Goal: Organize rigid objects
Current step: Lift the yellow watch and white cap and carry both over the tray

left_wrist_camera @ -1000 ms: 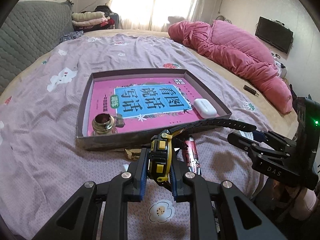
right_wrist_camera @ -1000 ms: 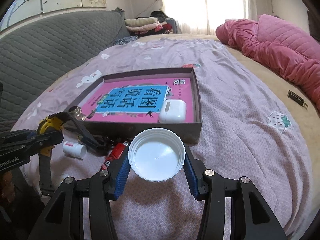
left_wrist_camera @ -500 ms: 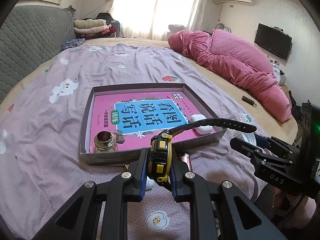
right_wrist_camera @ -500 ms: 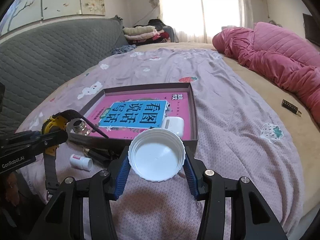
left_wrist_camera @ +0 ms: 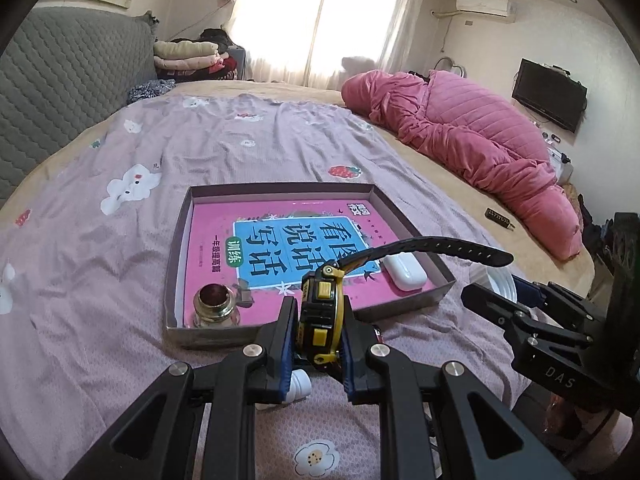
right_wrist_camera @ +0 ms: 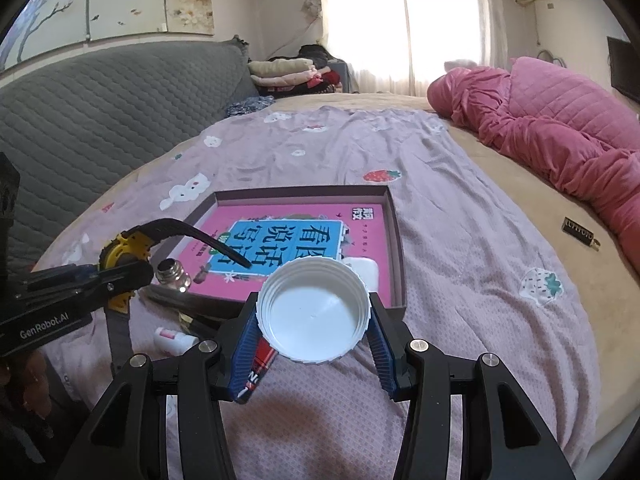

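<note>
My left gripper (left_wrist_camera: 316, 344) is shut on a black and yellow wristwatch (left_wrist_camera: 320, 312), held above the bed just in front of the shallow box (left_wrist_camera: 176, 280); its strap (left_wrist_camera: 432, 250) sticks out to the right. My right gripper (right_wrist_camera: 312, 320) is shut on a white plastic lid (right_wrist_camera: 312, 316), held above the bed before the box (right_wrist_camera: 400, 264). The box holds a pink book (left_wrist_camera: 288, 248), a white earbud case (left_wrist_camera: 404, 270) and a small brass-necked bottle (left_wrist_camera: 214, 308). The watch also shows in the right wrist view (right_wrist_camera: 120, 256).
On the purple sheet in front of the box lie a small white cylinder (right_wrist_camera: 172, 338) and a red-labelled tube (right_wrist_camera: 260, 364). A pink quilt (left_wrist_camera: 472, 148) lies at the right, a small dark object (left_wrist_camera: 500, 218) beside it. A grey headboard (right_wrist_camera: 100, 96) stands on the left.
Both grippers have risen and pulled back from the box, each with its object; the box now sits lower and farther off in both views. The grips have not changed.
</note>
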`<state>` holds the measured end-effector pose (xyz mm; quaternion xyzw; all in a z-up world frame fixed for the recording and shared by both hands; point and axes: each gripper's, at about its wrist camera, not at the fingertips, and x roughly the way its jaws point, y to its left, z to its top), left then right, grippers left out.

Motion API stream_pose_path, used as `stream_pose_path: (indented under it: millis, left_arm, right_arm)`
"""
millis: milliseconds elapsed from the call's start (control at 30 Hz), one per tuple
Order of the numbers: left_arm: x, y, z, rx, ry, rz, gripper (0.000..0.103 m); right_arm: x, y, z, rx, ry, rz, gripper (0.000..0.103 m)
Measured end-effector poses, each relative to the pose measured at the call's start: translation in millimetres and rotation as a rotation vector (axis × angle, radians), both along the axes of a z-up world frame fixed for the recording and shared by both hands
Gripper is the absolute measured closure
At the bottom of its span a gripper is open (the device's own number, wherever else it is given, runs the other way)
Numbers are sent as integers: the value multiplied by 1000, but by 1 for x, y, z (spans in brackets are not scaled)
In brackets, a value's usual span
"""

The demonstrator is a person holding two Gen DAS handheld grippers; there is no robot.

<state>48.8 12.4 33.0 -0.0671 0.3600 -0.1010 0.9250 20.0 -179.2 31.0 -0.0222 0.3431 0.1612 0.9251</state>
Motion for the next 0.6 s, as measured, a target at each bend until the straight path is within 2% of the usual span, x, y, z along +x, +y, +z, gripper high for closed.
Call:
stream_pose_path:
  millis: [400,600]
  left_arm:
    - [19,9,17,10,1,69,84]
    - [26,1,33,27,-40,55,84]
  right_arm:
    - [6,10,19,-11,-23,-7,52]
    - [8,13,31,-20,-42,-17,52]
